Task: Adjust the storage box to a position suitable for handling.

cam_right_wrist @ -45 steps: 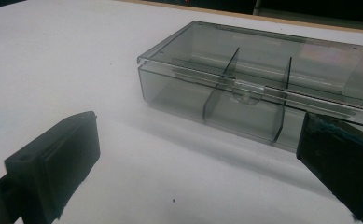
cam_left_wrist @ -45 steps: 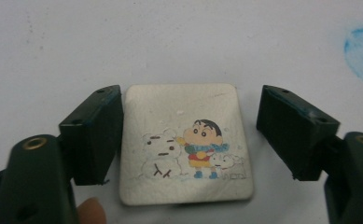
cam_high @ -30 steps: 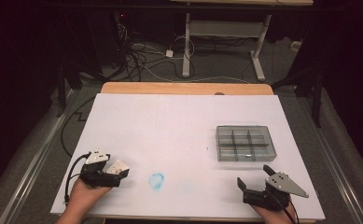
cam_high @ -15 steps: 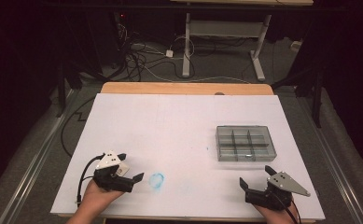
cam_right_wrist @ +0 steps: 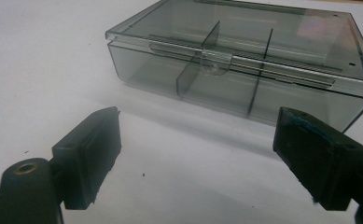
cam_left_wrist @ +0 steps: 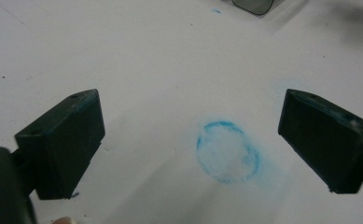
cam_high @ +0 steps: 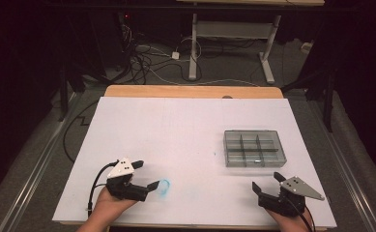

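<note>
Before right gripper (cam_right_wrist: 195,154): clear lidded box (cam_right_wrist: 244,65)

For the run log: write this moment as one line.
left gripper: fingers open, closing, around blue ring mark, nothing held | right gripper: open, closing, facing shut clear box | table

Far corner of the clear compartment box (cam_right_wrist: 244,70) beyond the right gripper view's edge

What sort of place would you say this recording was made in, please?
Probably a lab or workshop test bench: a white-covered table with a clear compartment box, loose cables on the floor behind, and a metal desk frame.
</note>
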A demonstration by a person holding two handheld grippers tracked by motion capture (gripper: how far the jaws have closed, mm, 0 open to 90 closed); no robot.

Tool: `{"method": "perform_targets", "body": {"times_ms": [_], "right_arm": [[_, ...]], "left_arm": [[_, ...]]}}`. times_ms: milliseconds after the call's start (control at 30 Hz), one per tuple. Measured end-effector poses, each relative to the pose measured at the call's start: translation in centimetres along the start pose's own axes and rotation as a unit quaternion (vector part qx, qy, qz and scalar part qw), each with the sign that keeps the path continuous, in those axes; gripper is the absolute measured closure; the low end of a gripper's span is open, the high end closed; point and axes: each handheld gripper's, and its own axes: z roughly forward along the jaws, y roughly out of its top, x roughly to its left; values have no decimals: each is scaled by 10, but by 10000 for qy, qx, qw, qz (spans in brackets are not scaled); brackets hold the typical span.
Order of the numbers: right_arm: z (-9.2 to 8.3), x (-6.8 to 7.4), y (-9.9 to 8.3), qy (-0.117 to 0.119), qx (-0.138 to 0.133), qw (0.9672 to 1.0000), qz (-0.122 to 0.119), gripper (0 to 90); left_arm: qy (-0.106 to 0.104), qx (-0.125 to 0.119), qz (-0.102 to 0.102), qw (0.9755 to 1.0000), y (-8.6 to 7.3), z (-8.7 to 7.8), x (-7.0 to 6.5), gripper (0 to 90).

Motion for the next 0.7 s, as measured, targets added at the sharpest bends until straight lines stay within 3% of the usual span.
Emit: {"method": "perform_targets", "body": {"times_ms": [133, 300, 400, 567, 700], "right_arm": [[-1, -4, 0, -73, 55, 9999, 54, 187], [-3, -10, -1, -105, 109, 9999, 33, 294], [-3, -15, -2, -170, 180, 9997, 63, 343], [-5, -25, -5, -179, 275, 9994, 116, 462], [-7, -31, -7, -183, 326, 9992, 116, 577]], "left_arm": [[-58, 21, 144, 9999, -2, 6, -3, 126], [-97, 67, 226, 9997, -3, 8, -5, 173], [-145, 23, 110, 9998, -4, 8, -5, 265], [-106, 34, -36, 9999, -4, 14, -4, 337], [122, 131, -77, 9998, -4, 19, -4, 420]]}}
